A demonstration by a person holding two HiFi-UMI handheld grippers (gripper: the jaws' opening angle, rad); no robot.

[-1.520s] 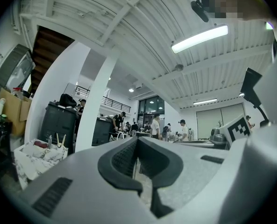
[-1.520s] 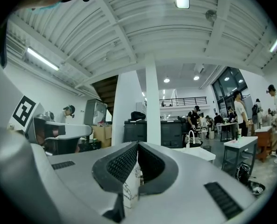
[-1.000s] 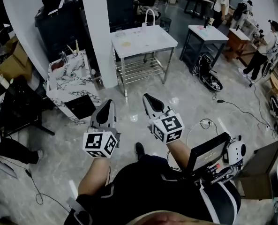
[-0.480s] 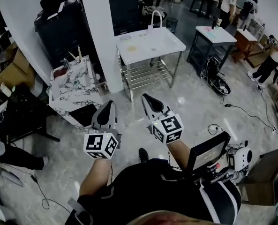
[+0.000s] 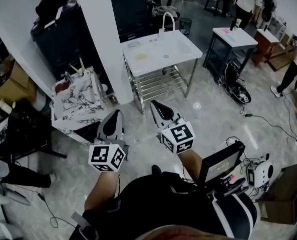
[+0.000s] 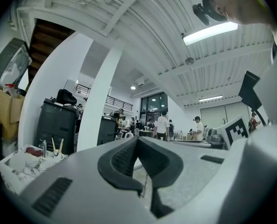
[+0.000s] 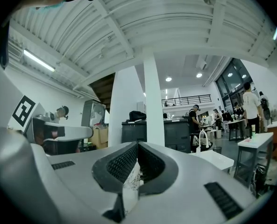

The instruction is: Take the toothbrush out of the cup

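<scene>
Two pale toothbrushes stand in a V in a small cup on a marble-patterned counter, far ahead and to the left. In the left gripper view the toothbrushes rise at the lower left, well beyond the jaws. My left gripper is shut with nothing in it, held level over the floor short of the counter. My right gripper is also shut and holds nothing, beside the left one. In the gripper views the left gripper and the right gripper show their pads pressed together.
A white pillar stands behind the counter. Right of it is a steel table with a white top and a faucet. A dark cabinet is at the back left. Cables lie on the floor, and people stand at the far right.
The counter, pillar and steel table have drawn nearer and shifted in the head view as I walk forward. Both grippers stay shut, carried level side by side.
</scene>
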